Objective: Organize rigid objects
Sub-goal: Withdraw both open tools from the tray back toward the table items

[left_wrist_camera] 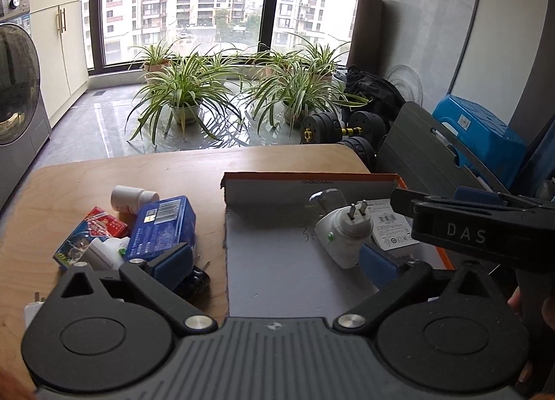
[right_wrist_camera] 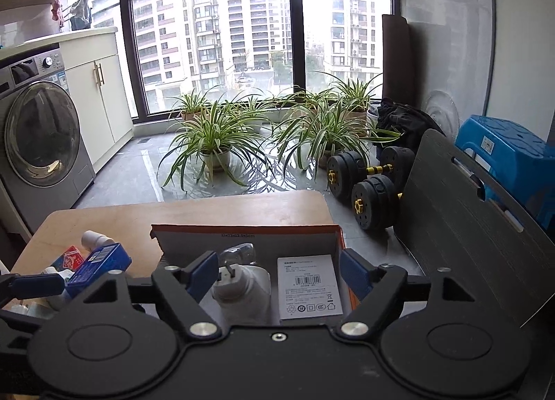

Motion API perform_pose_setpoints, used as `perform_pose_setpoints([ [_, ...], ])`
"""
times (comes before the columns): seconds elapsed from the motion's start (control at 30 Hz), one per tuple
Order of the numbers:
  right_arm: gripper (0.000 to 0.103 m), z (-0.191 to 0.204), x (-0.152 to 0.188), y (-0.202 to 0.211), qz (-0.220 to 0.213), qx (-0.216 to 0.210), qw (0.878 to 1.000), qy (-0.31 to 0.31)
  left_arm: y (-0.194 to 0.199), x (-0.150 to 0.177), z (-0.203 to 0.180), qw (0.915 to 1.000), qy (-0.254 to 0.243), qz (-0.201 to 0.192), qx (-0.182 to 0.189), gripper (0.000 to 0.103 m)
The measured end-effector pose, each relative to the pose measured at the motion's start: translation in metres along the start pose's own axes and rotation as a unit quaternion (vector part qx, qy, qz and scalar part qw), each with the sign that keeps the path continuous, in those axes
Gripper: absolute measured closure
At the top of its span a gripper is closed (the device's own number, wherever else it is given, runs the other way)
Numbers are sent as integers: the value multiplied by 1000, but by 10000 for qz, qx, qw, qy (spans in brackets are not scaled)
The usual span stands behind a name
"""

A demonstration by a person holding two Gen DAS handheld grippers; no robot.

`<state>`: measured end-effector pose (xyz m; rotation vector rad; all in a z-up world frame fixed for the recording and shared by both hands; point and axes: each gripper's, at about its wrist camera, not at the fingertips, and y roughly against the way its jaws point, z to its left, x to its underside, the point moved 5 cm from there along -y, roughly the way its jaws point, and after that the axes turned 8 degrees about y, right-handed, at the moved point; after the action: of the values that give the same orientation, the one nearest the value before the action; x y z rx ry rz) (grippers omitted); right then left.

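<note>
the left gripper [left_wrist_camera: 275,261] stands with its jaws spread wide and nothing pressed between the blue pads [left_wrist_camera: 175,261], released. just past it, at about 1 o'clock in the left wrist view, a white plug-in adapter [left_wrist_camera: 343,233] lies loose on the grey floor of the cardboard box [left_wrist_camera: 277,261], its two prongs tilted up toward 12 o'clock, close to the right pad; whether they touch cannot be told. the right gripper [right_wrist_camera: 279,275] is likewise open and empty-handed, hanging over the box; between its fingers sit the same adapter at 11 o'clock and a white labelled packet [right_wrist_camera: 308,289] with a barcode at 1 o'clock, lying flat beside each other. a clear bulb-like piece [right_wrist_camera: 237,252] rests behind the adapter, toward the box's far orange-edged wall.

outside the box, at 9 to 10 o'clock in the left wrist view, a heap waits on the wooden table [left_wrist_camera: 166,171]: a blue box [left_wrist_camera: 163,226] leaning over a red and blue card pack [left_wrist_camera: 88,237], a second white plug [left_wrist_camera: 104,252] wedged between them, and a white bottle [left_wrist_camera: 133,197] on its side behind.

farther off at 12 o'clock, potted spider plants [left_wrist_camera: 184,88] stand on the floor before the window; black dumbbells [left_wrist_camera: 333,128] lie at 1 o'clock, a blue stool [left_wrist_camera: 482,133] at 2 o'clock, a washing machine [left_wrist_camera: 17,88] at 9 o'clock.
</note>
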<state>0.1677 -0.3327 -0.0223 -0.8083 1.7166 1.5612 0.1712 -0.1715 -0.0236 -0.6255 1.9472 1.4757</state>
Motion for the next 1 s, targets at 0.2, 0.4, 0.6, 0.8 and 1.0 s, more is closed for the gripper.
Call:
perform_pose_setpoints([
  [0.2,11,13,15,25,49,-87,9998,-163,17,2,14,9998,83,-51,-169,0],
  [0.4,7,25,23,47,49,-81,9999,-144,36,10,25,9996,78,-118,-246,0],
  [0.6,5,41,23,65,6,-139,9999,-62,55,17,39,9993,179,-177,-293,0],
  [0.8,5,62,28,76,34,-244,9997,34,69,21,59,9985,347,-206,-363,0],
  [1.0,4,84,33,82,84,-392,9991,162,80,28,79,9975,523,-194,-438,0],
])
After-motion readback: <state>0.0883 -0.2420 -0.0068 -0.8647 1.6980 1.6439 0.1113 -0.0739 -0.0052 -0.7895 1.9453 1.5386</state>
